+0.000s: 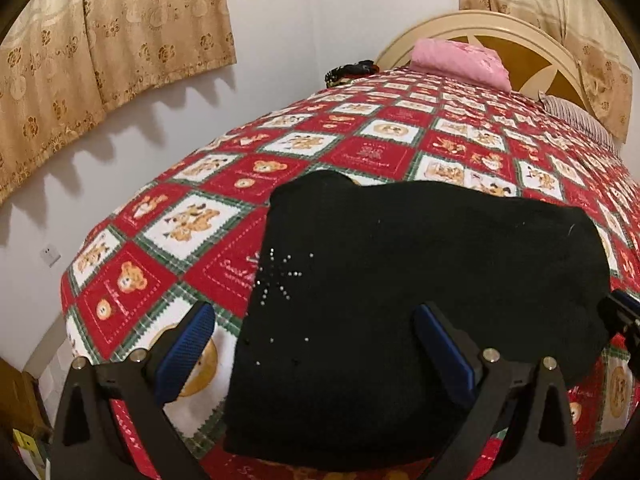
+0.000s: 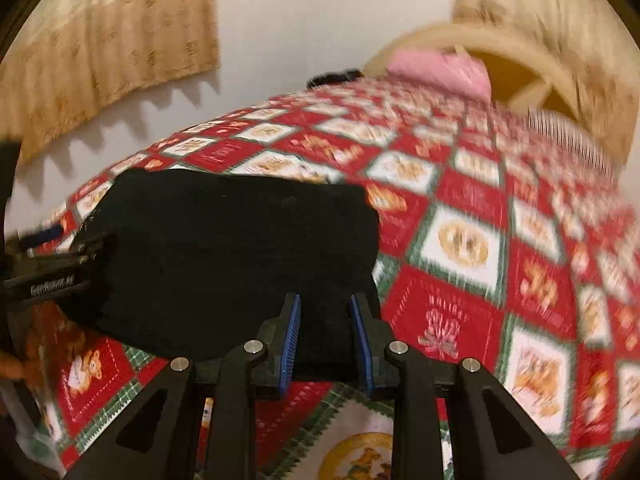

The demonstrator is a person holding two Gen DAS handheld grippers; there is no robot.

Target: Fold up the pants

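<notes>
Neatly folded black pants [image 1: 420, 280] lie on a bear-patterned bed [image 1: 360, 152]; left gripper [image 1: 316, 344] gapes wide, right gripper [image 2: 325, 334] narrowly parted, both empty.

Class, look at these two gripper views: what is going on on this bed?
A person with two handheld grippers is folding black pants with small rhinestone studs on a red teddy-bear patchwork bedspread. The pants lie in a compact, apparently folded bundle. The left gripper is wide open over their near edge. The right gripper is narrowed but not pinching the fabric. Neither grips anything.
</notes>
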